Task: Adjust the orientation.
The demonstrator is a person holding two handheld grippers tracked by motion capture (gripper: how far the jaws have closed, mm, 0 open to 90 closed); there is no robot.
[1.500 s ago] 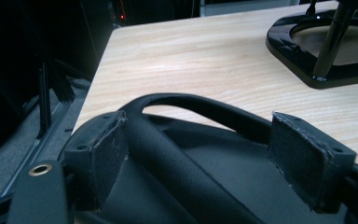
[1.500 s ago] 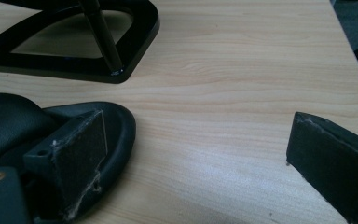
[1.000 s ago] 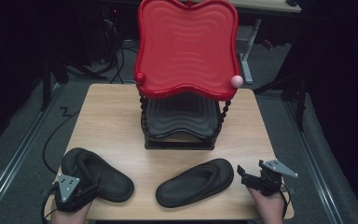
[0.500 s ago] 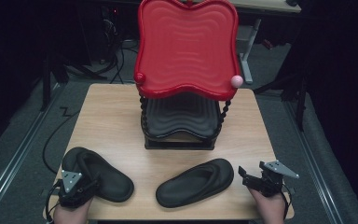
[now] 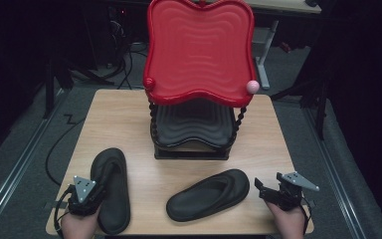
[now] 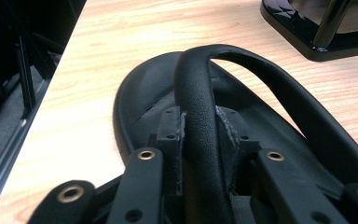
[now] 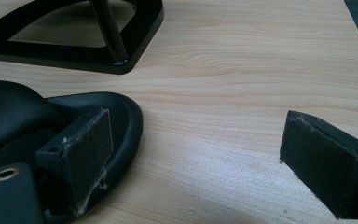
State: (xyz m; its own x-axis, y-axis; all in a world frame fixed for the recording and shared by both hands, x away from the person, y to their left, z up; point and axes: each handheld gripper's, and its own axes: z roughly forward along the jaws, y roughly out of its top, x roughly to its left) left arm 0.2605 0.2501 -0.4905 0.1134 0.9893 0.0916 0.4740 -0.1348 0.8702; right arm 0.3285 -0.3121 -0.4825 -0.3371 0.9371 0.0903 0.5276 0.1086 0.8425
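Two black flip-flop sandals lie on the wooden table (image 5: 129, 119). The left sandal (image 5: 112, 194) sits near the front left corner, and its strap (image 6: 198, 93) arches up between the pads of my left gripper (image 6: 200, 140). Those jaws have just been closing and now both pads press on the strap; from above, the left gripper (image 5: 97, 193) lies over this sandal's left edge. The right sandal (image 5: 209, 195) lies slantwise at front centre. My right gripper (image 5: 259, 189) stands open just beside its right end, with one pad (image 7: 88, 144) over the sandal's rim (image 7: 121, 121) and bare wood between the jaws.
A two-tier shoe rack stands at the back middle of the table, with a red wavy top tray (image 5: 199, 50) over a black lower shelf (image 5: 194, 124). Its black base frame (image 7: 74, 51) lies just beyond the right sandal. Dark floor with cables surrounds the table.
My left gripper's jaws have closed in on the left sandal's strap, and the hand has edged slightly forward. The right gripper and both sandals have stayed where they were.
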